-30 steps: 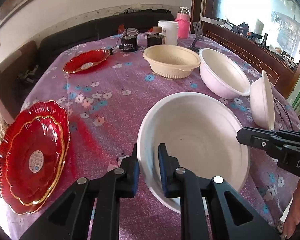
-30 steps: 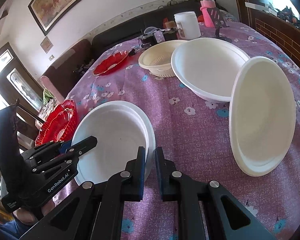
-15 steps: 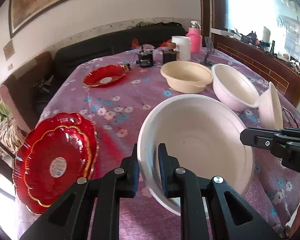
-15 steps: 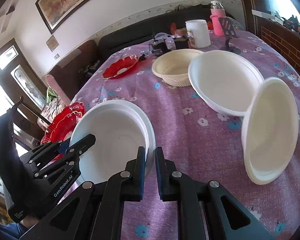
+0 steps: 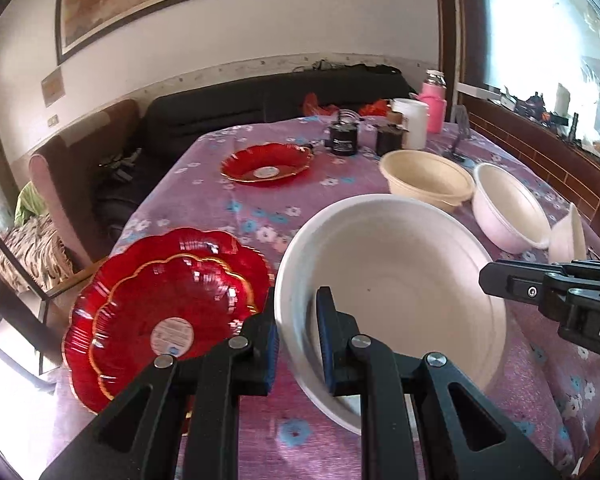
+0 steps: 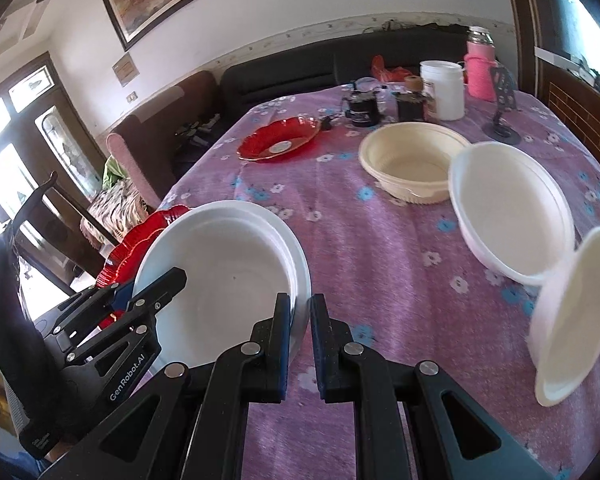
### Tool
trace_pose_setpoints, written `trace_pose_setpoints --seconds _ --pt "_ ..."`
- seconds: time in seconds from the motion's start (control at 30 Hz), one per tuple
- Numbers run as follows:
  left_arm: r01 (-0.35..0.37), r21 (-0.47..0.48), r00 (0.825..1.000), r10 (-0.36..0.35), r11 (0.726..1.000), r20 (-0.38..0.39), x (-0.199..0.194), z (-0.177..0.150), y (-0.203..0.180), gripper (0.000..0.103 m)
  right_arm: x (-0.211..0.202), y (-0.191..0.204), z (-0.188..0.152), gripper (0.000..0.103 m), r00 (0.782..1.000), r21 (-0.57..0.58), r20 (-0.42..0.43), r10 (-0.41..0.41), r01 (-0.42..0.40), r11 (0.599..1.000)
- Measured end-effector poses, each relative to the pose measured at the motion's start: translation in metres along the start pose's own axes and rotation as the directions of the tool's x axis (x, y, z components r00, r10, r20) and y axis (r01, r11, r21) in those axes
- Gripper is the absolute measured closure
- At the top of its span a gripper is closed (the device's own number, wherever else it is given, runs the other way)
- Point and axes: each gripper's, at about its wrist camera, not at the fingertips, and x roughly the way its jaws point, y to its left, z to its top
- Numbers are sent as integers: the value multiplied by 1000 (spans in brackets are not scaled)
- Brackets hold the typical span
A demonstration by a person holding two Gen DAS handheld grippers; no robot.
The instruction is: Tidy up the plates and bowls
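White bowl (image 5: 392, 280) is off the table (image 6: 380, 240), near edge by the red plates (image 5: 168, 308). Ur L gripper (image 5: 298, 344) & R gripper (image 6: 300, 340) are clamped on opposite rims, prob so it stays level.

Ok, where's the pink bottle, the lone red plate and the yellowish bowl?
pink bottle (image 6: 480, 70), right wrist view, on its body
red plate (image 5: 266, 162), left wrist view, near its centre
yellowish bowl (image 6: 410, 158), right wrist view, on its inside
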Motion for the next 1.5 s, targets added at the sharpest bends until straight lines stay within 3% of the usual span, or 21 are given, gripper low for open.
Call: trace_pose_setpoints --seconds 0.87,1.5 --pt "-83 -144 996 85 986 6 -2 -5 80 86 47 72 25 91 997 -87 -52 55 -59 994" --pt "-134 -243 990 122 961 -64 19 -18 136 86 108 116 34 91 991 -122 -113 73 -87 989"
